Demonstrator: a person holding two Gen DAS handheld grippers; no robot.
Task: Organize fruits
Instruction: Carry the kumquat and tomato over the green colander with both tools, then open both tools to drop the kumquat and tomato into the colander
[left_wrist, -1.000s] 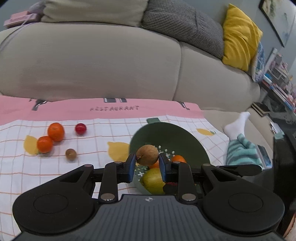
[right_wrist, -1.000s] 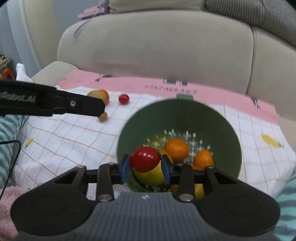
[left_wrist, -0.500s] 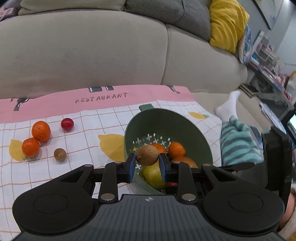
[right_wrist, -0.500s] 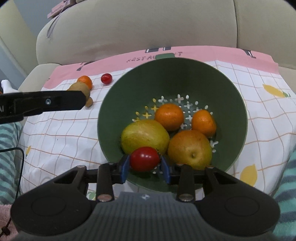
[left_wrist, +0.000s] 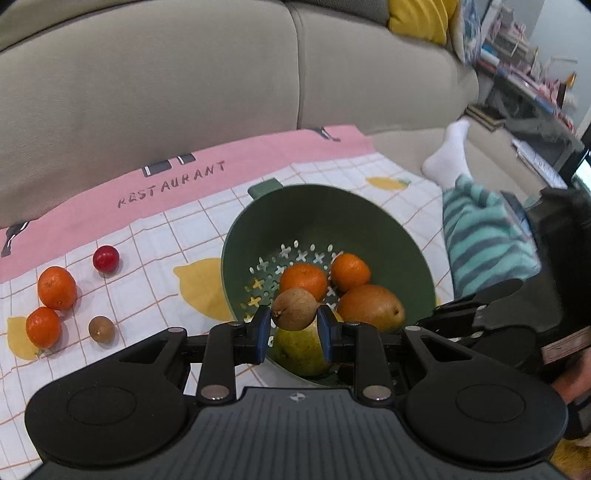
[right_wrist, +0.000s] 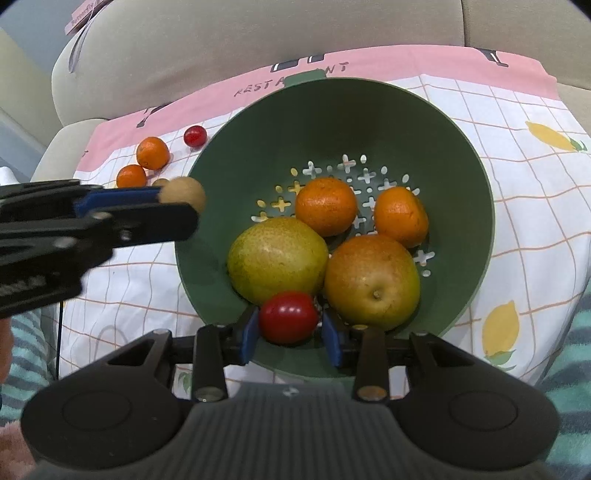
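The green colander (right_wrist: 476, 206) is sitting on the checked tablecloth (right_wrist: 535, 192) spread over the sofa (left_wrist: 184, 85). It is holding two tangerines (right_wrist: 326, 206), a green pear (right_wrist: 277, 258) and a russet pear (right_wrist: 371, 282), all touching one another in the bottom.

The right tongs (right_wrist: 289, 326) are gripping a red cherry tomato (right_wrist: 288, 322) between their blue pads, just inside the colander's near rim and close against both pears; whether it touches them cannot be told.

The left tongs (left_wrist: 294, 325) are gripping a small brown round fruit (left_wrist: 294, 308) and are hanging over the colander's left rim, above the green pear (left_wrist: 301, 349).

Left of the colander, on the tablecloth, four loose fruits are lying: two tangerines (left_wrist: 56, 288), nearly touching, a second red cherry tomato (left_wrist: 106, 258) beyond them, and a second small brown fruit (left_wrist: 101, 328) beside the nearer tangerine.
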